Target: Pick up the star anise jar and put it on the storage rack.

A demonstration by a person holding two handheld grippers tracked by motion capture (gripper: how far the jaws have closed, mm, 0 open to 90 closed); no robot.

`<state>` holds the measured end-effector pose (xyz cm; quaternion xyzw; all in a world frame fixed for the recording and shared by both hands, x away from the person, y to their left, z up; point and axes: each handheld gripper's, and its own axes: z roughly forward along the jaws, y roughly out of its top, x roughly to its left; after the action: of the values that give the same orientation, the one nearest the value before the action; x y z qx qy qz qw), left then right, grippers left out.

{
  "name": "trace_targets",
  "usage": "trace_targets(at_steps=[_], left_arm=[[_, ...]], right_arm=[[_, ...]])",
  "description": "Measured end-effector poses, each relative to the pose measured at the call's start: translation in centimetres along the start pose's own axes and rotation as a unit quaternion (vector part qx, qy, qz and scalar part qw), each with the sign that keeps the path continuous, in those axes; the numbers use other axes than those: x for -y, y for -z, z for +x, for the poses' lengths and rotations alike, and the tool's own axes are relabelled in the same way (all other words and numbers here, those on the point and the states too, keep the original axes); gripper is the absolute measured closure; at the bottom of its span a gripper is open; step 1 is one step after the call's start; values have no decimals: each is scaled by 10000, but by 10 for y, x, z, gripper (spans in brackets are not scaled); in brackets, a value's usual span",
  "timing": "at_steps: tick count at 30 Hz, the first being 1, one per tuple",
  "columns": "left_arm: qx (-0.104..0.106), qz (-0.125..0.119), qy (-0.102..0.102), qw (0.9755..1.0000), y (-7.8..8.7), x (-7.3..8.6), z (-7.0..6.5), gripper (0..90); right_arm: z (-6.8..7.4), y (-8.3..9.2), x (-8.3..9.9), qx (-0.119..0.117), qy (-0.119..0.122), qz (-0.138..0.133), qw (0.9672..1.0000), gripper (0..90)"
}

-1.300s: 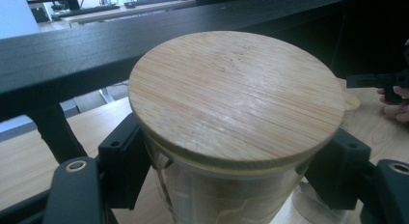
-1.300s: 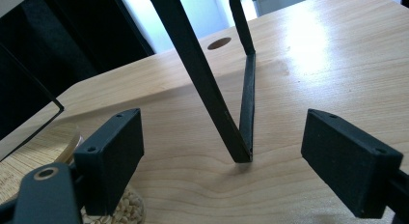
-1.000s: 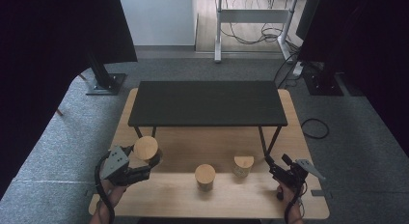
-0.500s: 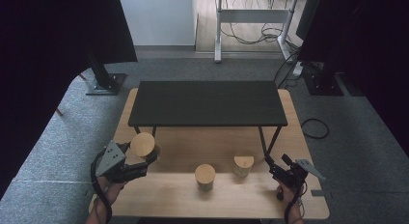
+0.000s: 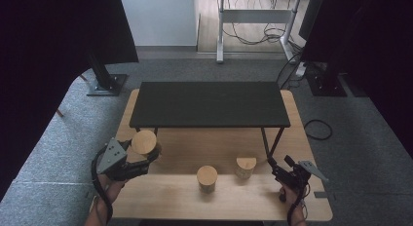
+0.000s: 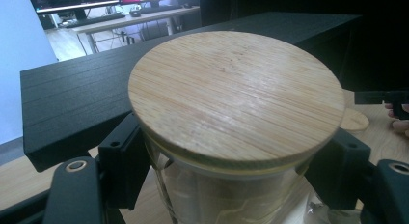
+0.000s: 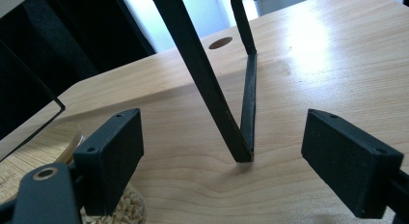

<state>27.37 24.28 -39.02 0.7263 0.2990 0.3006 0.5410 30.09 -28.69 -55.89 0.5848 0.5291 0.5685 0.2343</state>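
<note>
From the left, my left hand-held gripper [image 5: 139, 155] has its two black pads clamped on the glass body of a jar [image 5: 144, 144] just under its round bamboo lid; in the left gripper view that jar [image 6: 231, 113] sits squarely between the pads, lid on and level, with the black shelf [image 6: 87, 103] behind it. In the high view I hold the jar off the bench [image 5: 195, 201], near its left edge and in front of the shelf [image 5: 209, 104]. I judge the pick-up done and the carry under way; the set-down is left, and I cannot tell from here whether it belongs on the shelf top or elsewhere. Moving right, a second jar [image 5: 207, 178] stands on the bench near the middle, and a third jar [image 5: 246, 167] stands just beyond it, close to the shelf's right leg [image 5: 272, 143]; both look untouched and lidded. At the far right, my right hand-held gripper [image 5: 277, 167] rests low over the bench, jaws wide with nothing between them; in the right gripper view its pads [image 7: 111, 156] frame the shelf leg [image 7: 241, 132]. Count: three jars, one shelf, two grippers.
</note>
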Motion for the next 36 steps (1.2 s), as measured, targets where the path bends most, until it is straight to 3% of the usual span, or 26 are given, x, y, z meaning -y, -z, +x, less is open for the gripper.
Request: trace_targets(at_steps=[36], left_arm=[[-16,13,-309,9995,-7,-29,9,255]], right_arm=[[0,0,0,9,-3,-1,10000,139]])
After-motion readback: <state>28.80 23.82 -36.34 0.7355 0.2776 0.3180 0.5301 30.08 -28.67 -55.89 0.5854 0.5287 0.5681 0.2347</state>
